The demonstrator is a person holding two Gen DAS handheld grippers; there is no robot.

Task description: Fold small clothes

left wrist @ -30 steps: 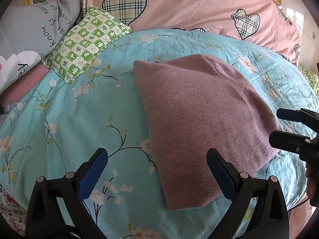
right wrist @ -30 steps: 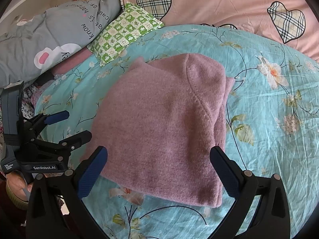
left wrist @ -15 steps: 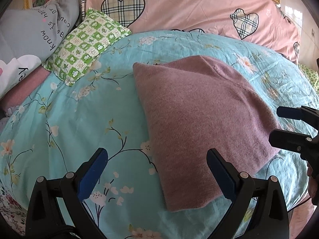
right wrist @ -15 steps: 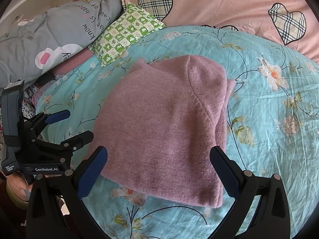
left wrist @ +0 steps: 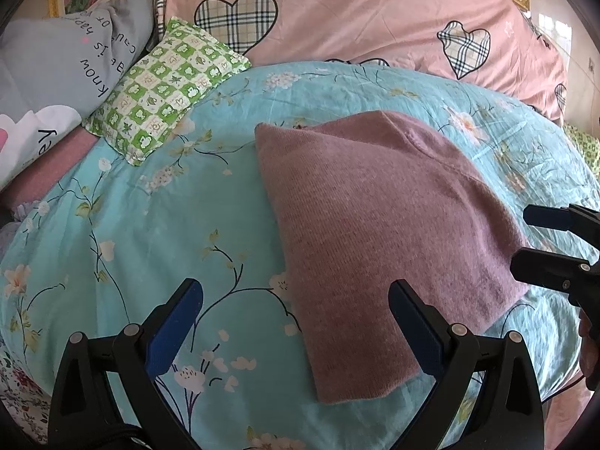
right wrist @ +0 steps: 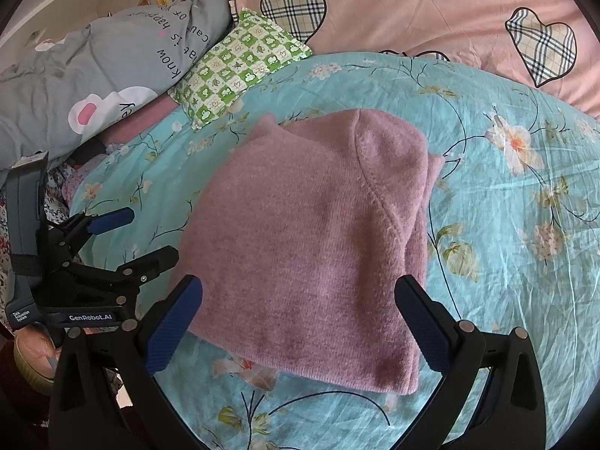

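Note:
A mauve knit garment (left wrist: 378, 232) lies folded flat on the turquoise floral bedspread (left wrist: 150, 225); it also shows in the right wrist view (right wrist: 311, 247). My left gripper (left wrist: 296, 322) is open and empty, hovering just short of the garment's near left corner. My right gripper (right wrist: 300, 322) is open and empty, hovering over the garment's near edge. The right gripper also shows at the right edge of the left wrist view (left wrist: 540, 240), beside the garment's right corner. The left gripper shows at the left of the right wrist view (right wrist: 142, 238), beside the garment's left edge.
A green checked pillow (left wrist: 165, 86) and a grey printed pillow (left wrist: 56, 75) lie at the far left. A pink quilt with plaid hearts (left wrist: 356, 15) lies across the back. The bedspread (right wrist: 525, 225) spreads around the garment.
Both grippers have drawn back slightly from the garment, which sits a little lower in both views. The garment itself has not moved.

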